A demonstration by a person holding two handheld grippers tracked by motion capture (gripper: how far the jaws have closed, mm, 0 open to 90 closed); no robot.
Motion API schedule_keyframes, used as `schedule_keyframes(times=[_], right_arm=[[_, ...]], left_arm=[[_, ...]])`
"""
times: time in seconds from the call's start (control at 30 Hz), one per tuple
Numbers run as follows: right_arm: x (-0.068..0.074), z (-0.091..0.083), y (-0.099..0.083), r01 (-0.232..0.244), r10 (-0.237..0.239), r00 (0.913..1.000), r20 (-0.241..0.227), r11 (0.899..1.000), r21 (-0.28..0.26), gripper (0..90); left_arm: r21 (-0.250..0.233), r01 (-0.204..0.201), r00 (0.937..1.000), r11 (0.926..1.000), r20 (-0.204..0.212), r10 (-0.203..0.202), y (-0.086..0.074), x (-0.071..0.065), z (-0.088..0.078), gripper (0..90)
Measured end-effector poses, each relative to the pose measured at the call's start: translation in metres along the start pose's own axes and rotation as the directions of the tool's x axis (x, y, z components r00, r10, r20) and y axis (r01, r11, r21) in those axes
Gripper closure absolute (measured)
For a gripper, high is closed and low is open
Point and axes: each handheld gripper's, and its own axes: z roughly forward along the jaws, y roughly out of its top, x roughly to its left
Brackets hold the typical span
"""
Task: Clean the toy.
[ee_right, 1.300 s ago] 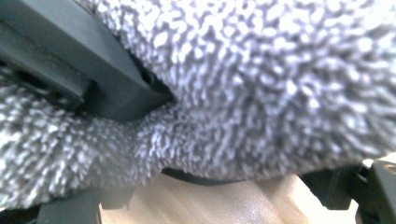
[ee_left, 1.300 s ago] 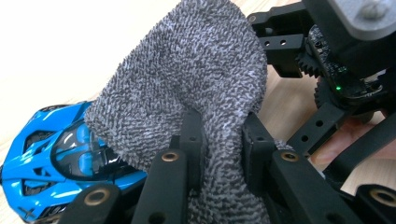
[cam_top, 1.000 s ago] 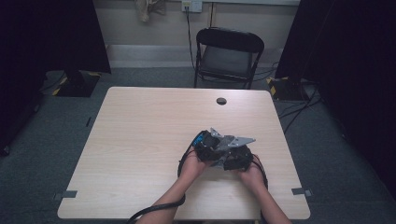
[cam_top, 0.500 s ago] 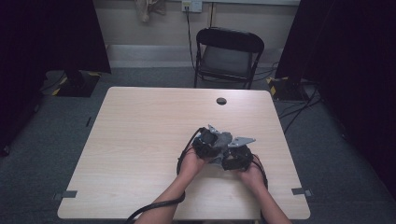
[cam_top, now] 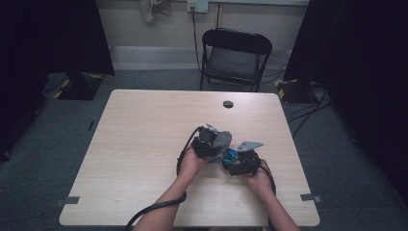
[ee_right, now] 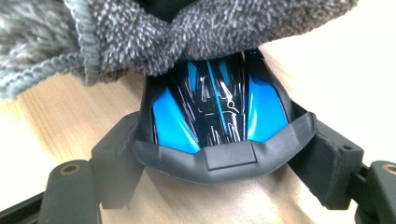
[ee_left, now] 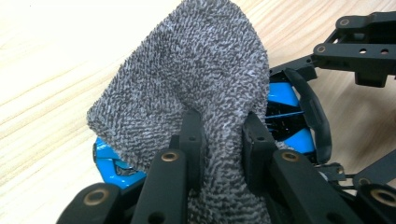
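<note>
My left tongs pinch a fold of the grey terry cloth, jaws pressed tight on the fabric. The cloth drapes over the top of the blue-and-black toy car, touching it. My right tongs clamp that car by its dark bumper end, jaws wide around its body. In the high view, both tongs meet just right of the middle of the surface, the cloth between them, left tongs beside right tongs.
</note>
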Motion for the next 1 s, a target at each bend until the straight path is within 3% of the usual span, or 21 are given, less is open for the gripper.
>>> schedule_keyframes(times=[0.23,0.4,0.6,1.0], right_arm=[[0.0,0.0,0.0,0.0,0.0,1.0,0.0,1.0,0.0,23.8],[0.0,0.0,0.0,0.0,0.0,1.0,0.0,1.0,0.0,23.8],[0.0,0.0,0.0,0.0,0.0,1.0,0.0,1.0,0.0,23.8],[0.0,0.0,0.0,0.0,0.0,1.0,0.0,1.0,0.0,23.8]], left_arm=[[0.012,0.003,0.9996,0.9999,-0.026,-0.003,0.0,0.009,0.0,74.2],[0.028,-0.006,0.997,0.9996,-0.077,0.009,-0.002,0.014,-0.001,74.1],[0.026,0.029,0.9968,0.9993,-0.075,-0.027,-0.005,0.023,-0.001,74.1],[0.039,0.034,0.995,0.9987,-0.096,-0.03,-0.005,0.032,0.0,73.8]])
